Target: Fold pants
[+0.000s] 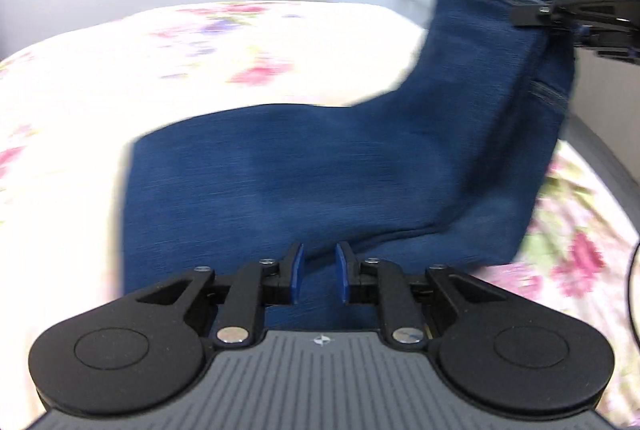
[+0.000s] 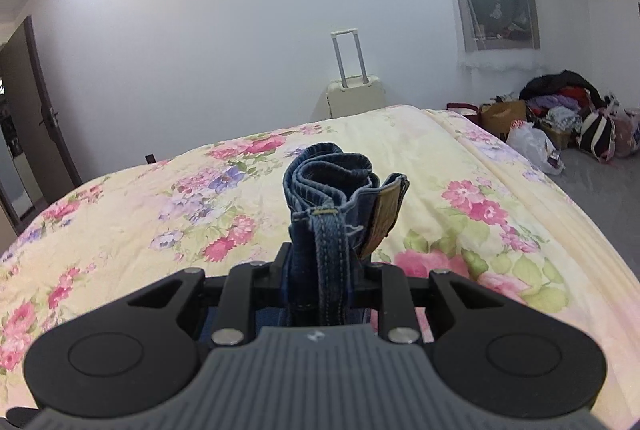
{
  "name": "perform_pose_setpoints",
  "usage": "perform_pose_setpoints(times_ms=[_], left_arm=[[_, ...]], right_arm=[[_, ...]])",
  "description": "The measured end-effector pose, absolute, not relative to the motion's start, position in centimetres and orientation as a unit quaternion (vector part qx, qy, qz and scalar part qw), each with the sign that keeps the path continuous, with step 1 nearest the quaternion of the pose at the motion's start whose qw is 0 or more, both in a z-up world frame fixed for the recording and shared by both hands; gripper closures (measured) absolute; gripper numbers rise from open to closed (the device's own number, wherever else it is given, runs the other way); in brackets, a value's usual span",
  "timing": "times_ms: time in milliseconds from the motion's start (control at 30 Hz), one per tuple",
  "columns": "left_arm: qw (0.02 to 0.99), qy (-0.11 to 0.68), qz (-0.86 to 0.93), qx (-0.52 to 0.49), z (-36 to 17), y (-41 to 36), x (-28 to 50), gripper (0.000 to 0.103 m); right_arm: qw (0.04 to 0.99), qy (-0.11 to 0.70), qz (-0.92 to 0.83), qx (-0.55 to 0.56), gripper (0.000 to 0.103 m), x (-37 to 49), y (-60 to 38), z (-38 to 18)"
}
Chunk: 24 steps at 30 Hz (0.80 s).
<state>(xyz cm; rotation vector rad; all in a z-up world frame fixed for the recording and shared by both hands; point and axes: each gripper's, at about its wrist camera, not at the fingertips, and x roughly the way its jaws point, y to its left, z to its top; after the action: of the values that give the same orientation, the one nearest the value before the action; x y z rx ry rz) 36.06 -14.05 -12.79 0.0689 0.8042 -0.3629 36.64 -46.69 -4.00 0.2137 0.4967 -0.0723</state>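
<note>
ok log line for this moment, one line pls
stage: lifting jeans off bed | right claw: shut on waistband | left claw: denim between pads, grip unclear

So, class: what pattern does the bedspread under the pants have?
Pale yellow bedspread with pink and purple flowers and green leaves, clearest in the right wrist view.

Left claw (image 1: 319, 272) angled downward over the bed, blue pads (image 1: 297, 272) standing slightly apart with denim between them; whether pressing on the cloth, unclear. Right claw (image 2: 326, 270) tilted gently down toward the bed's far edge, jaws clamped on a bunched wad of the pants (image 2: 332, 186). Seen from the left wrist, reaching in from the right side and raised well above the bed.
</note>
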Motion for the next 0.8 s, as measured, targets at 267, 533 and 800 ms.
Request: perform_pose_setpoints(times_ms=[267, 533, 800], left_arm=[[0.921, 0.379, -0.084, -0.013, -10.8, -3.0, 35.4, 0.073], [0.909, 0.394, -0.079, -0.113, -12.7, 4.8, 35.7, 0.071], [0.891, 0.405, -0.116, -0.172, -14.4, 7.5, 36.3, 0.065]], right_arm=[[0.963, 0.268, 0.000, -0.020, 0.083, 38.7, -32.0, -3.8], [0.904, 0.379, 0.107, -0.165, 0.083, 38.1, -17.1, -12.8], [0.873, 0.441, 0.117, -0.175, 0.073, 38.5, -15.5, -18.1]])
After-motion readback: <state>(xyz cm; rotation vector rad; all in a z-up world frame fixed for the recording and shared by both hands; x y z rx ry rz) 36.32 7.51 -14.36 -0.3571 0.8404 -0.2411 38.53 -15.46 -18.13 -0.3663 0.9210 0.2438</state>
